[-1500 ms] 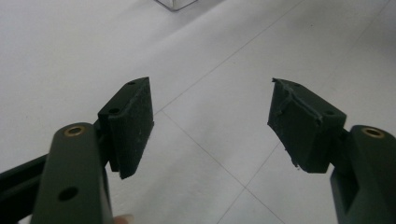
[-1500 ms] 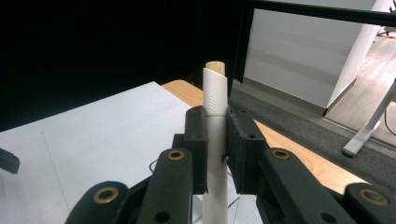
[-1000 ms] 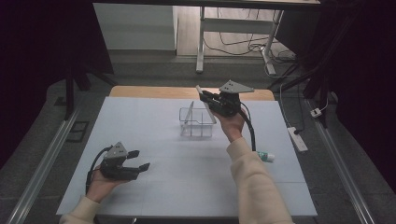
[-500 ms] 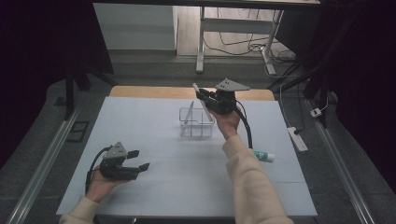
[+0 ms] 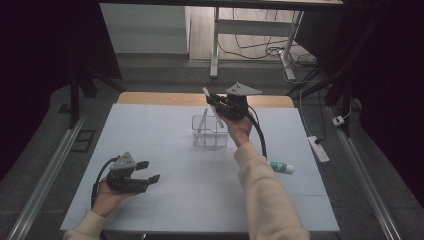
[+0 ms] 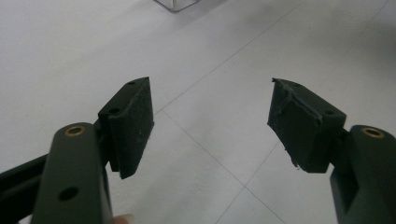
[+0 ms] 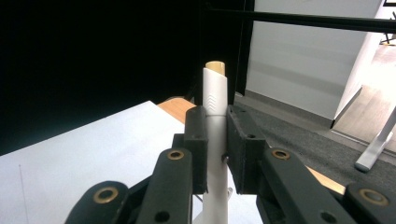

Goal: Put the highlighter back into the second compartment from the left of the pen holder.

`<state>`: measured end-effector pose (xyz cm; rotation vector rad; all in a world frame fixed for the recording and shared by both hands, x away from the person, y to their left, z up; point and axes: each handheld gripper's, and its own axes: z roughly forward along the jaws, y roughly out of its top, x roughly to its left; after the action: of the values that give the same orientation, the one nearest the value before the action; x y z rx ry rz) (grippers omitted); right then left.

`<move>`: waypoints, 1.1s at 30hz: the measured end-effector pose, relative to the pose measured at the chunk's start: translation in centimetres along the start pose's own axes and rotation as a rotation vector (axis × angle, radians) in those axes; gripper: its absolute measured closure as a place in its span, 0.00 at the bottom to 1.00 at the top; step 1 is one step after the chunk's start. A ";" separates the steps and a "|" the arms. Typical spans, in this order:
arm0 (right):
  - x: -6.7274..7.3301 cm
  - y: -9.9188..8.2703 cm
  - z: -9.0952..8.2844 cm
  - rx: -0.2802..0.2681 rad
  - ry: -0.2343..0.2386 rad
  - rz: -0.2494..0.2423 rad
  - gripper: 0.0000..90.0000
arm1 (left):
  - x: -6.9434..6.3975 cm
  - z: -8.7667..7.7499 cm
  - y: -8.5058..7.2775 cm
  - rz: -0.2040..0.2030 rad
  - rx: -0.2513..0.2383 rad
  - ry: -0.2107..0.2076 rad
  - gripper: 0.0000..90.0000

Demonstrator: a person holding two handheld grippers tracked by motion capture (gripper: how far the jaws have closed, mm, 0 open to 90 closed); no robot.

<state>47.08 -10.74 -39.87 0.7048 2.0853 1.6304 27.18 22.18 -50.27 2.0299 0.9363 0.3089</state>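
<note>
A clear plastic box (image 5: 210,132) stands on the white table top (image 5: 165,150), with a thin white stick (image 5: 200,123) leaning inside it. Above the box's right side, my right gripper (image 5: 218,104) is shut on a white stick with a tan tip (image 5: 207,95) that slants down toward the box. In the right gripper view the pads clamp this white stick (image 7: 215,93) at mid-length, and my right gripper (image 7: 215,140) points up and away. My left gripper (image 5: 150,171) rests at the front left, open with nothing between its pads. My left gripper (image 6: 210,123) faces bare table, with the box's corner (image 6: 175,4) far ahead.
A small white tube with a green end (image 5: 281,167) lies on the table right of the person's right sleeve (image 5: 260,190). A power strip (image 5: 318,149) lies on the floor past the right edge. A wooden strip (image 5: 150,98) borders the table's far side.
My right gripper has drifted slightly left with the stick still clamped in it. The left gripper has stayed where it was.
</note>
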 end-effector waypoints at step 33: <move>0.2 -1.7 2.9 -0.039 0.002 0.023 0.86 | 0.2 -0.1 -0.2 -0.002 0.004 0.004 0.34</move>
<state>48.40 -8.76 -42.23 0.7175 2.0477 1.6805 27.18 22.41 -50.36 2.0322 0.9421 0.3105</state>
